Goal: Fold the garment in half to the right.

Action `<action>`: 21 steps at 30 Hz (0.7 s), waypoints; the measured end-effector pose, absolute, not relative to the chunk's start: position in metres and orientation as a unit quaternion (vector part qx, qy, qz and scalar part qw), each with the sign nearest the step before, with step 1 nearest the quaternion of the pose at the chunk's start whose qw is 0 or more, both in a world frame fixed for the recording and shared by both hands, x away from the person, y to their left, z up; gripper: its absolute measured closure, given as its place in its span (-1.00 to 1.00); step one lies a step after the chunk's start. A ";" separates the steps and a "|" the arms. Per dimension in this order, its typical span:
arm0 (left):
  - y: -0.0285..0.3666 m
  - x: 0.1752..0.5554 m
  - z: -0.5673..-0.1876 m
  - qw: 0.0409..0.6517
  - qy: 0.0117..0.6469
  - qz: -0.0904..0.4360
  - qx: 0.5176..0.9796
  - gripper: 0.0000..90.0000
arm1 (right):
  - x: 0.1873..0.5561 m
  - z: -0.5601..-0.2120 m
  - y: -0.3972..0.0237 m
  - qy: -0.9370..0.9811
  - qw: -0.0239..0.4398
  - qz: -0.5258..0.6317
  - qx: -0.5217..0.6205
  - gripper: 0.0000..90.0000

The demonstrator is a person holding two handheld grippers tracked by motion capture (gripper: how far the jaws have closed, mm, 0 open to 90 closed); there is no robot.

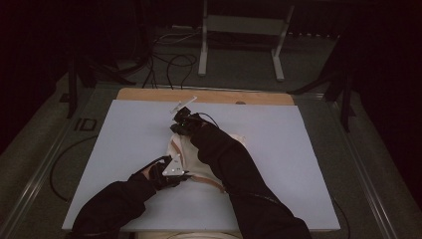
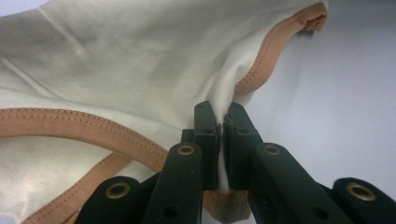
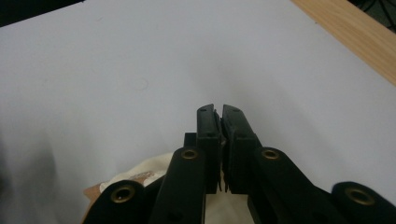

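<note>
Both tools are pinching cloth. The left tool [image 2: 222, 122] has its jaws pressed together on a fold of the cream garment [image 2: 140, 60], just beside its tan-bound edge [image 2: 84, 123]. The right tool [image 3: 218, 112] is pressed together too, with cream cloth showing low between its jaws, though how much it has caught I cannot tell.

The garment [image 1: 191, 159] lies bunched in the middle of the pale bench [image 1: 298, 149], largely under the person's right sleeve [image 1: 224, 157], with the left tool [image 1: 171, 167] at its near side and the right tool [image 1: 185, 119] at its far side.

The biggest risk, I'd say, is the whole garment dragging across the smooth bench if the hands pull unevenly. Next, that sleeve could pin or rumple the cloth. Smallest: the thin fold could slip from either pinch, or the bound edge could twist.
</note>
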State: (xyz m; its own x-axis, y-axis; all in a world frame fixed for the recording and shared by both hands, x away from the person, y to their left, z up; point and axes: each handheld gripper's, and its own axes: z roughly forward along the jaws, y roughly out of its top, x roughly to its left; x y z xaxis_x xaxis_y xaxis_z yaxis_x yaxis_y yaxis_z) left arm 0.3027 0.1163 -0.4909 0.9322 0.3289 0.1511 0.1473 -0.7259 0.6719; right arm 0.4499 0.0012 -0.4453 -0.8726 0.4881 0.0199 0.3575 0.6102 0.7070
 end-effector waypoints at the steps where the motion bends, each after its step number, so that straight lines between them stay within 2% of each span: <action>1: 0.116 0.302 -0.490 0.348 0.129 0.132 0.919 0.92 | 0.450 -0.444 0.000 0.892 0.088 0.374 0.236 0.94; 21: 0.102 0.302 -0.471 0.339 0.097 0.146 0.924 0.92 | 0.443 -0.422 -0.031 0.880 0.103 0.395 0.241 0.94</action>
